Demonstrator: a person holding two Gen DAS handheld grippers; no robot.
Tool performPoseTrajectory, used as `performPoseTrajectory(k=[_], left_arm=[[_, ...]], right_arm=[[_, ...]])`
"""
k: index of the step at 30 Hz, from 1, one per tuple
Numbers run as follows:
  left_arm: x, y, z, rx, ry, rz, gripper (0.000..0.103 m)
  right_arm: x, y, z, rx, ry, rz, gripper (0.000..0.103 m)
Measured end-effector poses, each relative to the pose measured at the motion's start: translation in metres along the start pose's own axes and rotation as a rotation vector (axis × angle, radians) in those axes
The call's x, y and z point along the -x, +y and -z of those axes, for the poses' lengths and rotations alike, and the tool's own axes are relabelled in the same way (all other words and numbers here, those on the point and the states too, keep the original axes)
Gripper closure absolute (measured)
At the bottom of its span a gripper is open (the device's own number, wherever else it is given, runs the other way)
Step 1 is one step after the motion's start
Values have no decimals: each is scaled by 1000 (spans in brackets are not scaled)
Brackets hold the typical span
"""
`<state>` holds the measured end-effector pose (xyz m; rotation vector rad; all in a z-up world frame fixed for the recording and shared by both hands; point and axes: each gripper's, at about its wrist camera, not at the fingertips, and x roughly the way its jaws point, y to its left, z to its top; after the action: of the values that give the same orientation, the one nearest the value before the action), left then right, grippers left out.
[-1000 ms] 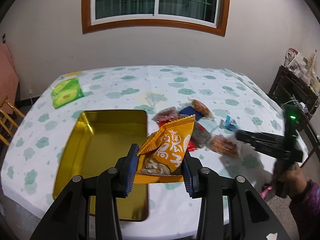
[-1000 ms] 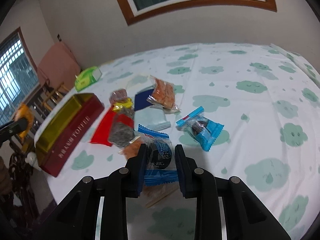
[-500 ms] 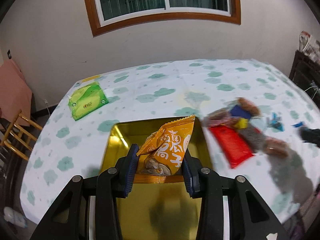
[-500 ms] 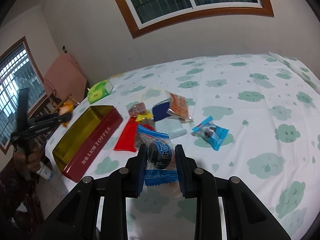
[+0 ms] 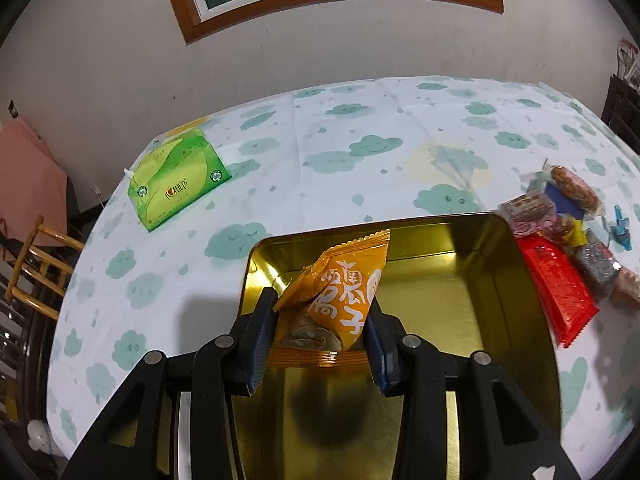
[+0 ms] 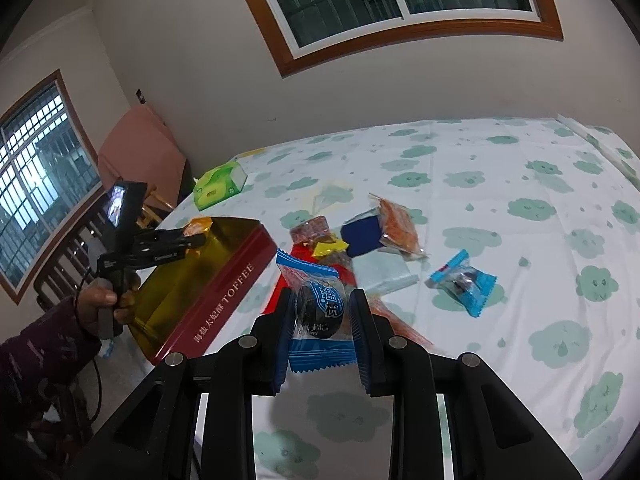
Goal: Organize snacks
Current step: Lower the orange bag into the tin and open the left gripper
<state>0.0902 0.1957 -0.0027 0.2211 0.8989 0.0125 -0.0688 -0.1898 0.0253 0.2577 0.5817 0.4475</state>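
Note:
My left gripper (image 5: 320,320) is shut on an orange snack packet (image 5: 340,292) and holds it above the open gold-lined tin (image 5: 460,292). In the right wrist view the same tin (image 6: 224,292) shows red sides marked TOFFEE, with the left gripper (image 6: 196,240) over it. My right gripper (image 6: 320,316) is shut on a blue wrapped snack (image 6: 320,312), held above the table beside the tin. A pile of loose snacks (image 6: 360,236) lies right of the tin; it also shows in the left wrist view (image 5: 560,240).
A green tissue pack (image 5: 180,184) lies at the far left of the cloud-print tablecloth (image 5: 360,148). A second blue snack (image 6: 464,284) lies alone to the right of the pile. A wooden chair (image 5: 36,268) stands off the table's left edge.
My left gripper has carried the orange packet leftward over the tin's interior. My right gripper has lifted and drawn back with the blue snack, so the pile looks farther away.

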Motion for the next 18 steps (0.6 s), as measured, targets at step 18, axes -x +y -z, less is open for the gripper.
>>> performPoseTrajectory(k=[18], left_arm=[[-20, 8, -1, 4, 68, -4, 61]], right_arm=[[-10, 22, 0, 11, 31, -8, 74]])
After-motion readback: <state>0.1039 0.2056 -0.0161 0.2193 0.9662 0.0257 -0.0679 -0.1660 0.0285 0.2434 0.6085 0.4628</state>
